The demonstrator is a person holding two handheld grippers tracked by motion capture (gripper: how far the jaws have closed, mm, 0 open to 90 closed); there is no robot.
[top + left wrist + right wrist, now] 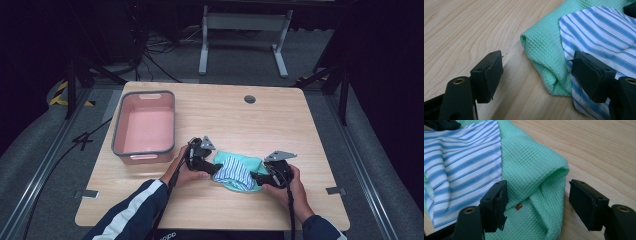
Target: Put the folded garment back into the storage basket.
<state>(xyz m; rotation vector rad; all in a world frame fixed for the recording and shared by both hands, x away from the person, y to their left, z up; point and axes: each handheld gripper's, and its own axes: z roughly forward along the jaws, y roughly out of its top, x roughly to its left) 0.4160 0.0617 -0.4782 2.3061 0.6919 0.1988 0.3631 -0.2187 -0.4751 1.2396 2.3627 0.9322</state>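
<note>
Here, folded green cloth [239, 170] between left tongs [212, 168] and right tongs [256, 176], both wide, unclamped.

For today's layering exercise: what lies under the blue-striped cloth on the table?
Under the blue-striped cloth lies a green waffle-weave cloth, folded, its edges showing on several sides. It rests on the wooden table. Whatever sits beneath the striped cloth's middle is covered.
</note>
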